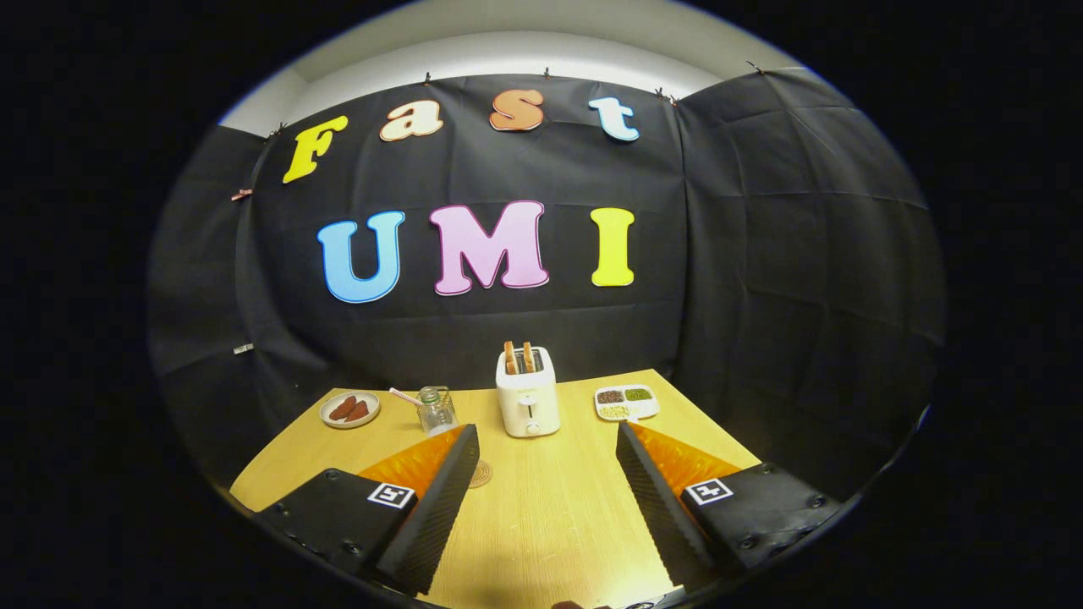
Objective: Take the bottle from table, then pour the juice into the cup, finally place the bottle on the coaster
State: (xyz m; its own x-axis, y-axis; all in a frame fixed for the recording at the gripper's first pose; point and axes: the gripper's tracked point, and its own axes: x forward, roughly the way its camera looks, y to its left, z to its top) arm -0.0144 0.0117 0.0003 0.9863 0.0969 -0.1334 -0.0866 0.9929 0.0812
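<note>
My gripper (pixel 546 433) hangs above the near part of a wooden table (pixel 550 507), open wide, with nothing between its fingers. A small glass cup (pixel 437 412) with a striped straw stands just beyond the left fingertip. A round patterned coaster (pixel 481 474) lies on the table beside the inner edge of the left finger, which hides part of it.
A white toaster (pixel 528 399) with two slices of toast stands ahead, between the fingertips and beyond them. A small plate (pixel 349 409) with reddish pieces sits left of the cup. A white divided tray (pixel 627 403) of grains lies right of the toaster. Black cloth walls close the back and right.
</note>
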